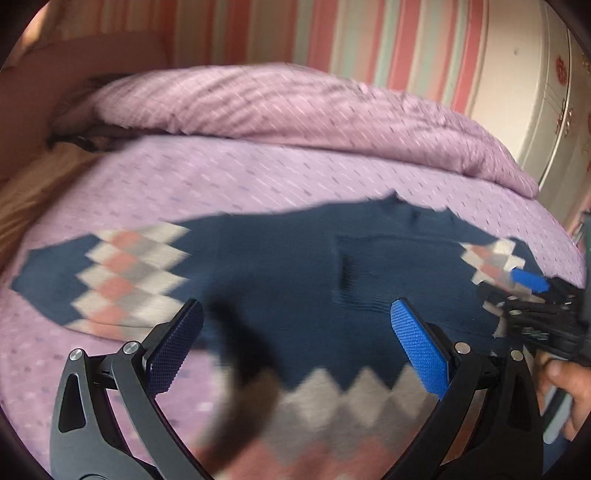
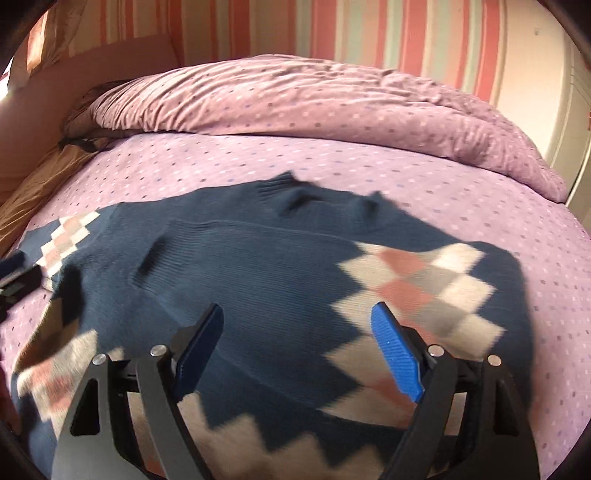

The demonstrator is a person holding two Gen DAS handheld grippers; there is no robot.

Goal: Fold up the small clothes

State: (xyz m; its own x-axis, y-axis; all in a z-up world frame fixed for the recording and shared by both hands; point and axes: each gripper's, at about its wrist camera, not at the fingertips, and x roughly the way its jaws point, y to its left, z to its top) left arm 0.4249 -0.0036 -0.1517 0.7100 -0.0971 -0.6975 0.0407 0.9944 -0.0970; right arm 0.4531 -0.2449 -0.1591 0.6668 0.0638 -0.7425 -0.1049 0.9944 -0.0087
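Observation:
A small navy sweater [image 1: 280, 266] with pink, grey and white diamond patches lies spread flat on the purple bedspread [image 1: 207, 177], sleeves out to both sides. It also shows in the right wrist view [image 2: 251, 266], collar at the far side. My left gripper [image 1: 295, 325] is open and empty above the sweater's lower body. My right gripper [image 2: 299, 332] is open and empty above the lower body too, beside the patterned right sleeve [image 2: 417, 288]. The right gripper also shows in the left wrist view [image 1: 532, 288], over the right sleeve's cuff.
A rumpled purple duvet [image 2: 332, 103] is heaped along the far side of the bed. A striped wall [image 2: 369, 29] stands behind it. A brown cloth [image 1: 33, 192] lies at the bed's left edge. A white cabinet [image 1: 535, 92] stands at the right.

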